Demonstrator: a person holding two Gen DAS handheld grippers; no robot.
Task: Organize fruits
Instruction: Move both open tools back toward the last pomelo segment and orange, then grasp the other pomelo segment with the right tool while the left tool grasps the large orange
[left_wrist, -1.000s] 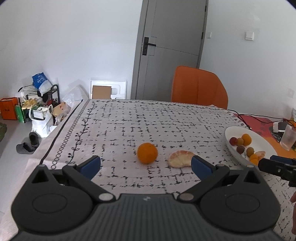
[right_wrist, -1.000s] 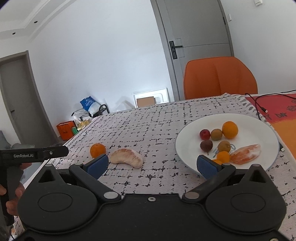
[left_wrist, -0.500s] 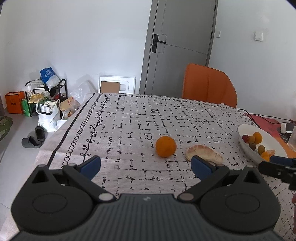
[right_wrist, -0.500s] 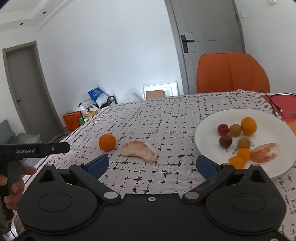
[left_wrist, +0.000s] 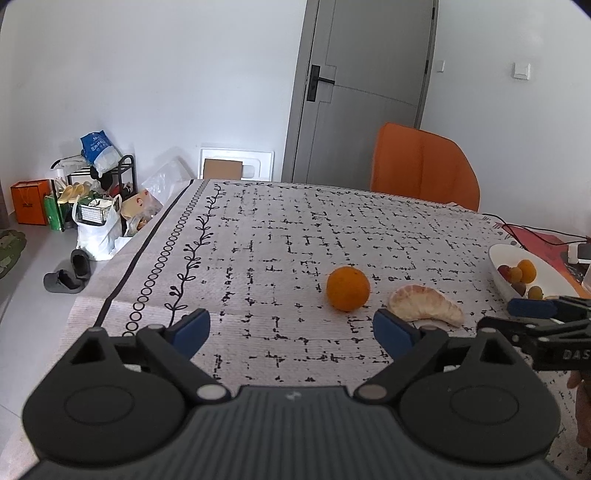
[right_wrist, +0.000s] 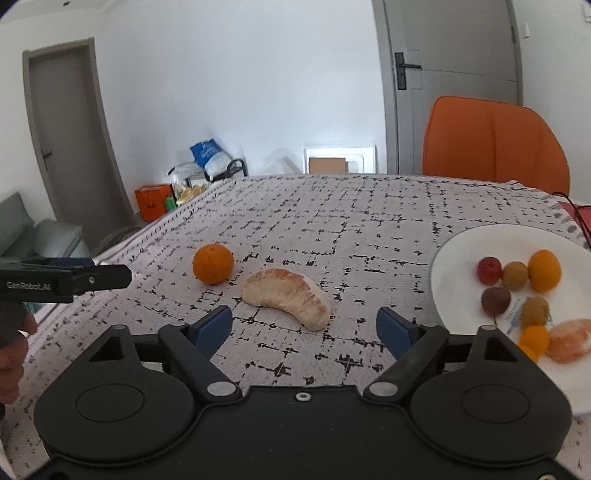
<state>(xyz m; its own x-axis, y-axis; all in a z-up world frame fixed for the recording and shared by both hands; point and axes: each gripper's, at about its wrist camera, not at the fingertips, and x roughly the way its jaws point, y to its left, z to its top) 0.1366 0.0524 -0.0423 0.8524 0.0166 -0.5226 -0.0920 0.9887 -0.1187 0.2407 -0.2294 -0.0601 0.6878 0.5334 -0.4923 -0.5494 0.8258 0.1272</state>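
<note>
**A:** What does the right wrist view show, from the left edge across?

**B:** At far left the left gripper (right_wrist: 92, 277) pokes in side-on over the patterned tablecloth (right_wrist: 369, 221). This view doesn't show whether it is spread. In the left wrist view its blue pads (left_wrist: 192, 326) stand wide apart with nothing between them. Left of centre sits a whole orange (right_wrist: 213, 263). Just beside it, toward centre, lies a peeled pomelo segment (right_wrist: 287, 292), curved, apart from the orange. At the bottom, the right gripper (right_wrist: 304, 326) has its pads spread wide, empty, with the segment lying just ahead of the gap. At the right edge is a white plate (right_wrist: 461, 251) holding small fruits: a red one, brownish ones, small oranges and another peeled segment (right_wrist: 569, 339).

**A:** So two fruits are off the plate?

**B:** Yes, the orange and the segment are both on the cloth, well apart from the plate.

**A:** What could go wrong?

**B:** My guess: the segment is soft, so a hard squeeze could tear or crush it. The orange is round and could roll off toward the cloth's left edge if a pad nudges it. Set down carelessly, either could knock the small fruits on the plate into rolling. The two grippers are near each other and might collide.
</note>
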